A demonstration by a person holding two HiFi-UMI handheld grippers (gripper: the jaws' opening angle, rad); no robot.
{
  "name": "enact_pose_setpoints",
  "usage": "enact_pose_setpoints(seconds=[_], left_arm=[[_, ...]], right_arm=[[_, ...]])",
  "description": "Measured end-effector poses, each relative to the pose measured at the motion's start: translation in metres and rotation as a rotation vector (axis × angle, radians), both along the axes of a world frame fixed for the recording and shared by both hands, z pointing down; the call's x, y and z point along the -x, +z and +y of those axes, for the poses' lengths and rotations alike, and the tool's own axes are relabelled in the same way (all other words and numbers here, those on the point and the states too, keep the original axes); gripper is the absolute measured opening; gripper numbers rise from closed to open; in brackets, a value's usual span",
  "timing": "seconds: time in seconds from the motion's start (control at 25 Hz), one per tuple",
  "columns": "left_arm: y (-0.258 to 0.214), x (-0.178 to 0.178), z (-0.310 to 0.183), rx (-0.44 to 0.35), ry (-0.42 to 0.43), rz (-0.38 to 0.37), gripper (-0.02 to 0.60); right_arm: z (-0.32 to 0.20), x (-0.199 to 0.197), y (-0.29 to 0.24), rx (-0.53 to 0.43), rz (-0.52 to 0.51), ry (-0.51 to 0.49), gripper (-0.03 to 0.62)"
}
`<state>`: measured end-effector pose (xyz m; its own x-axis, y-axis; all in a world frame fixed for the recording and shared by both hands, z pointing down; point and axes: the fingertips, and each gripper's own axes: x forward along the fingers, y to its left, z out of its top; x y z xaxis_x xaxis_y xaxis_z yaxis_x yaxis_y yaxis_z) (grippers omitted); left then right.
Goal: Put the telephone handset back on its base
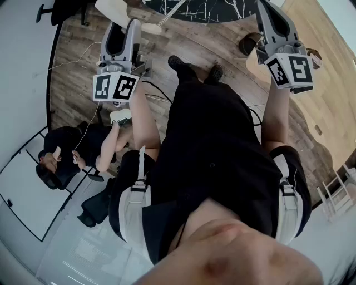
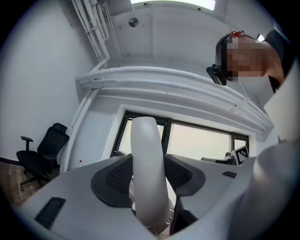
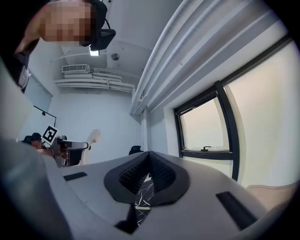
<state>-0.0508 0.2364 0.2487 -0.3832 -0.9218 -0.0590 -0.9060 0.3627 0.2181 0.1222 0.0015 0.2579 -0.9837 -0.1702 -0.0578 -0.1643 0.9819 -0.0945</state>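
Note:
The white telephone handset (image 2: 148, 140) stands upright between the dark pads of my left gripper (image 2: 149, 164), which is shut on it. Both grippers point up toward the ceiling and the window. In the head view the left gripper (image 1: 121, 28) is at the upper left. The handset's white end (image 1: 115, 10) pokes out past its jaws, and a coiled cord (image 1: 166, 19) runs off toward a black marble table (image 1: 206, 8). My right gripper (image 3: 149, 157) is shut with nothing in it, its pads meeting at the tip; it shows at the upper right (image 1: 273, 19). No telephone base is visible.
A person in black (image 1: 64, 150) sits low at the left, by a glass partition. A black office chair (image 2: 44, 150) stands against the wall. A white frame (image 1: 336, 195) stands at the right edge. The floor is wood planks (image 1: 78, 67).

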Motion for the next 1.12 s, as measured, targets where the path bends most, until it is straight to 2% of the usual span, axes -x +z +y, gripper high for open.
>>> enact_pose_setpoints(seconds=[0.72, 1.12], left_arm=[[0.005, -0.018, -0.024, 0.025, 0.033, 0.004, 0.221], [0.018, 0.012, -0.064, 0.044, 0.114, 0.023, 0.221]], right_arm=[[-0.005, -0.010, 0.006, 0.023, -0.016, -0.014, 0.031], [-0.033, -0.006, 0.015, 0.039, -0.008, 0.077, 0.031]])
